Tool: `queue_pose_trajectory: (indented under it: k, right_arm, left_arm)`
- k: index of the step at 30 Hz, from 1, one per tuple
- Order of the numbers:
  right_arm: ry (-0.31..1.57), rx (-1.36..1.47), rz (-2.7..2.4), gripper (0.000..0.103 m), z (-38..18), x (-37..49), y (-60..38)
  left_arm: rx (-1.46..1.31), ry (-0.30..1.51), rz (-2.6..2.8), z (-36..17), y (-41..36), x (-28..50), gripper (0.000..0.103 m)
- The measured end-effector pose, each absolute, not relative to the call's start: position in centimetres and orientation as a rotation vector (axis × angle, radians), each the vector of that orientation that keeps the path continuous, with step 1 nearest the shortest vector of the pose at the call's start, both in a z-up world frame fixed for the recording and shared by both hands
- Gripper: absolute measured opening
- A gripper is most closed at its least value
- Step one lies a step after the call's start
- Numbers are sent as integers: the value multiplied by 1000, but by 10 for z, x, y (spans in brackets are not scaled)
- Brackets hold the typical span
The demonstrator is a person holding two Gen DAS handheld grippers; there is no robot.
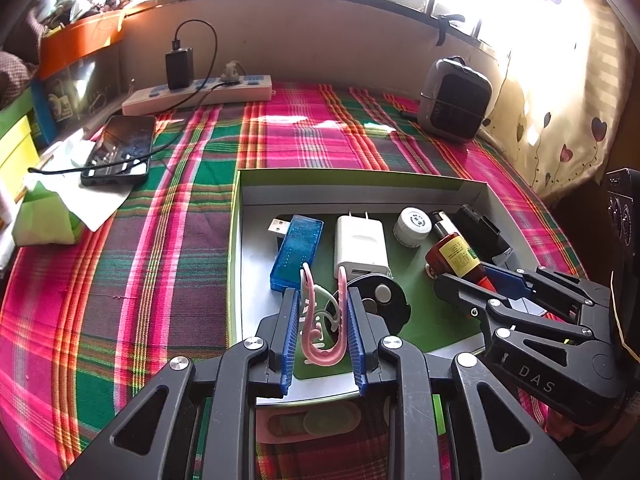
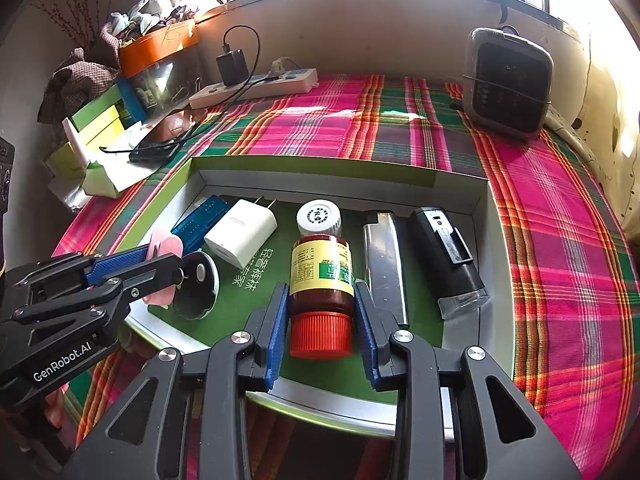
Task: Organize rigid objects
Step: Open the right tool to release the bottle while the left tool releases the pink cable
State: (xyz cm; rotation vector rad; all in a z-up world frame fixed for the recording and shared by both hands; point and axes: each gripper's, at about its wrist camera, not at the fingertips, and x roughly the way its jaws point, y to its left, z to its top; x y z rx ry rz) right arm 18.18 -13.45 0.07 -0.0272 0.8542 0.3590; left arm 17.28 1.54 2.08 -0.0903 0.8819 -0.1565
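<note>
A shallow box tray [image 1: 360, 178] [image 2: 320, 168] with a green floor holds a blue USB stick [image 1: 296, 252], a white charger [image 1: 362, 248] [image 2: 240, 234], a white round jar [image 1: 412, 226] [image 2: 319, 217], a clear lighter [image 2: 384, 256], a black lighter [image 2: 448, 256] and a black round disc [image 1: 380, 300] [image 2: 198, 284]. My left gripper [image 1: 324, 300] [image 2: 160, 258] is shut on a pink plastic clip [image 1: 320, 320] over the tray's near left part. My right gripper [image 2: 322, 296] [image 1: 472, 276] is shut on a brown bottle [image 2: 320, 276] [image 1: 452, 256] with a red cap, lying in the tray.
A plaid cloth [image 1: 160, 240] covers the surface. A phone [image 1: 120, 150] with a cable lies at the left on tissue, a power strip [image 1: 200, 94] runs along the back wall, a grey device [image 1: 454, 100] stands at the back right. Boxes [image 2: 100, 120] are stacked at far left.
</note>
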Motion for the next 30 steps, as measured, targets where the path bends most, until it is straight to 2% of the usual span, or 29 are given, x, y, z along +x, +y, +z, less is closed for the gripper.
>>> queue_pose_trajectory:
  k: [18,26,30]
  right_arm:
    - [862,-22,363,33,-2,182,-134]
    - [862,-22,354,34,-2,182,-134]
    - [857,-20,355,37,0,181,-134]
  left_arm:
    - [-94,890,-165,18,15,174,23]
    - [-97,884,-173,20,14,172,29]
    - [-101,874,-173,23,15,169,32]
